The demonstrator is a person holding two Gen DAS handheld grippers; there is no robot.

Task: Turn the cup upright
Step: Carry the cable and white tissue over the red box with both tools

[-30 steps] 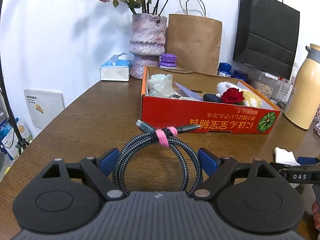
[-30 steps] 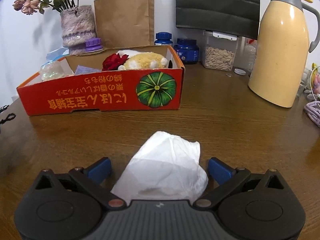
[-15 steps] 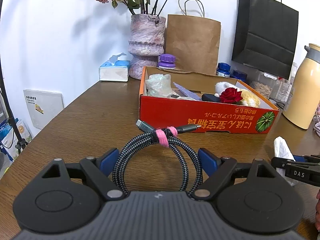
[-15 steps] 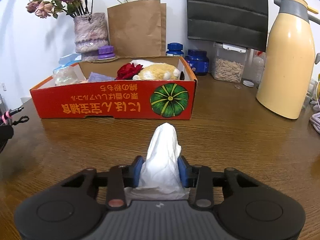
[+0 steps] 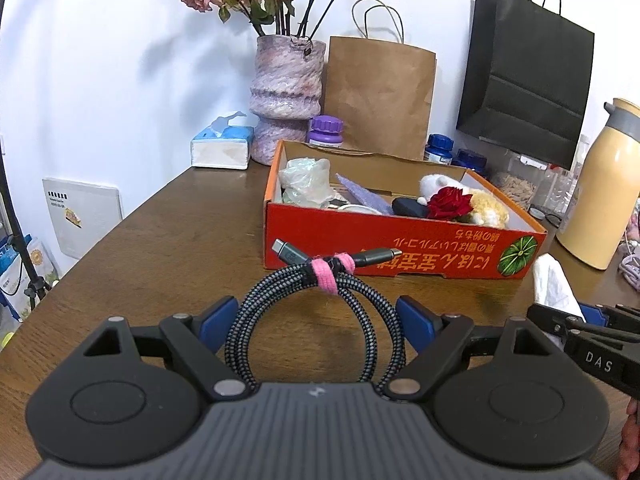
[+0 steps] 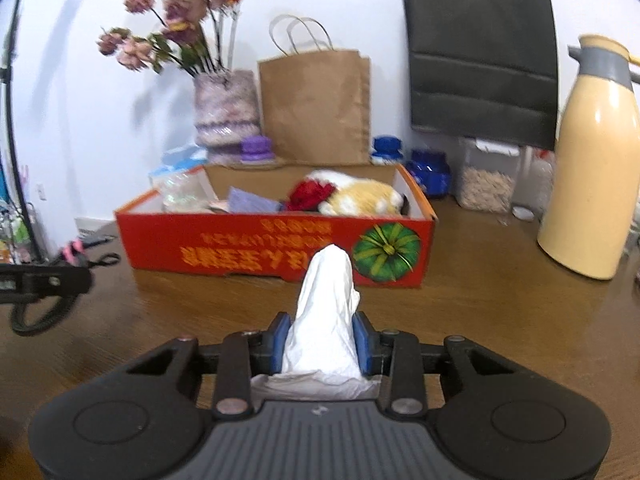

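No cup shows in either view. My right gripper (image 6: 320, 336) is shut on a crumpled white soft thing (image 6: 326, 312), tissue or thin plastic, squeezed into a narrow cone between the blue pads just above the wooden table (image 6: 500, 312). The left wrist view shows the same white thing (image 5: 554, 284) and right gripper (image 5: 588, 320) at its right edge. My left gripper (image 5: 318, 316) stands wide, its pads against the sides of a coiled braided cable (image 5: 256, 296) bound with a pink tie. From the right wrist view, the left gripper (image 6: 44, 284) carries that cable (image 6: 28, 320) at the far left.
A red cardboard box (image 5: 400, 248) of small items lies ahead of both grippers. Behind it are a vase of dried flowers (image 5: 286, 92), a tissue box (image 5: 220, 148), paper bags, jars and a cream thermos (image 6: 588, 184) at the right. The table's left edge is near the left gripper.
The right jaws went from wide open around the white thing to shut on it, crushing it narrow, and the gripper rose and tipped up. The left gripper and cable stayed put.
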